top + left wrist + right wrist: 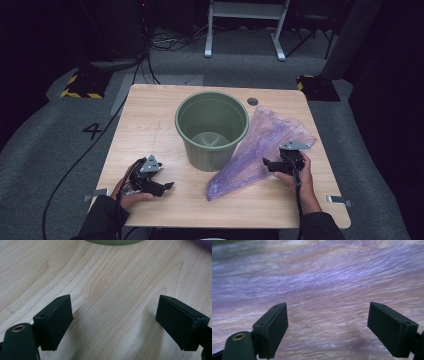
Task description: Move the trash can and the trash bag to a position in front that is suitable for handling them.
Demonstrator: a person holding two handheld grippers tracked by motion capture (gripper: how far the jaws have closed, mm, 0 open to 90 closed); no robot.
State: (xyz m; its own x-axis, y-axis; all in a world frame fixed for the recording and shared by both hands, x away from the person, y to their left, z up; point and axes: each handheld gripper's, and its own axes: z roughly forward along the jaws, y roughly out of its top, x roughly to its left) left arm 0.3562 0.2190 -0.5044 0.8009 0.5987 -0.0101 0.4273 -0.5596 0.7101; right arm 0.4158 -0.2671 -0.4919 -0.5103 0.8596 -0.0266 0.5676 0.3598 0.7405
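Dark carpeted floor with cables surrounds a pale wooden tabletop in the middle of the high view. On it lies a thin purple plastic bag, right of centre. Its long axis runs on a slant, from a narrow gathered tip at the lower centre of the frame up to a wide, crumpled end at the upper right. The bag's left edge rests against the side of a green bin.

The right hand-held gripper sits over the lower middle of the bag, pointing toward the left of the frame. In the right gripper view its two black jaws stand wide apart above the purple film, which spreads beneath and beyond them; nothing is pinched between them.

The bin stands upright at the centre of the tabletop, and its inside looks bare down to the bottom.

At the lower left, the left hand-held gripper hovers low over bare wood, well apart from the bag. Its jaws gape wide with nothing between them, and the bin's base shows at the top edge of the left gripper view.
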